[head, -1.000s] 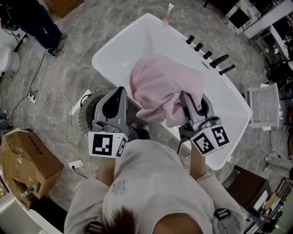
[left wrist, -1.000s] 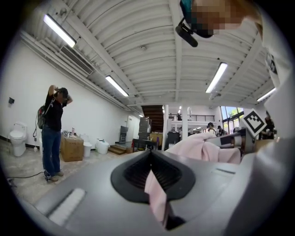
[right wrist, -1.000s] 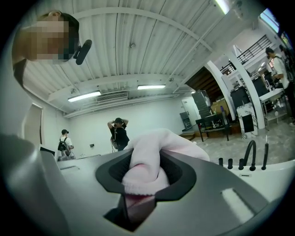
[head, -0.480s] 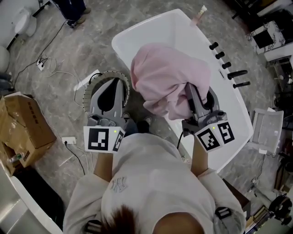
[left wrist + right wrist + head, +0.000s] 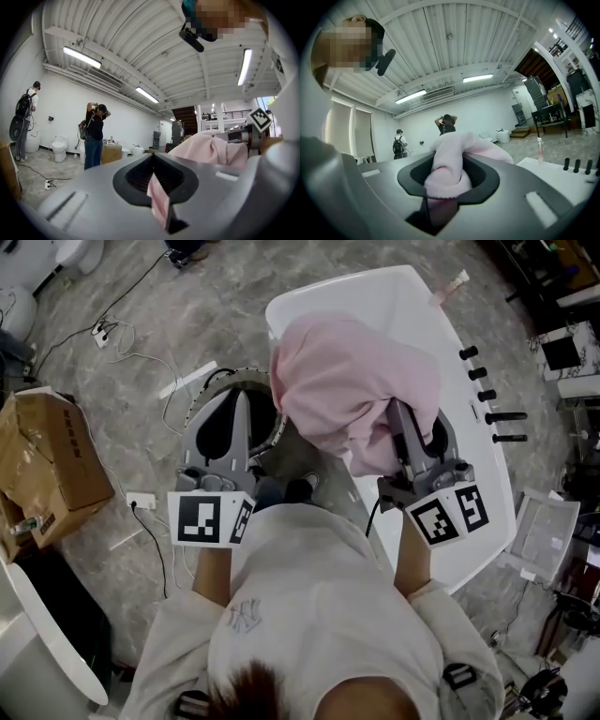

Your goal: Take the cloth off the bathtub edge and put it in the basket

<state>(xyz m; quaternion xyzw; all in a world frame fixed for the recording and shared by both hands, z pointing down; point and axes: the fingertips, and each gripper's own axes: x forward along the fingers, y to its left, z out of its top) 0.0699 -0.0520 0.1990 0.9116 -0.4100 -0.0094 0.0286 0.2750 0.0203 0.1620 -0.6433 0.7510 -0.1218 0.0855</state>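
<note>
head view: cloth (image 5: 352, 395) bunched above the bathtub (image 5: 487, 493) edge, just beside the basket (image 5: 200, 401). left hand-held gripper (image 5: 241, 399) pinches a thin fold of it; right hand-held gripper (image 5: 398, 411) is clamped on a thick wad.

Bright, even indoor light; heavy fisheye in the gripper views.
Lit from overhead by ceiling strip lights (image 5: 82, 57), blown out white; only soft, faint shadows on the floor (image 5: 216, 296). Near glare on the white bathtub (image 5: 356, 287). Bowed and vignetted black at the corners, blurred in the nearest foreground.
</note>
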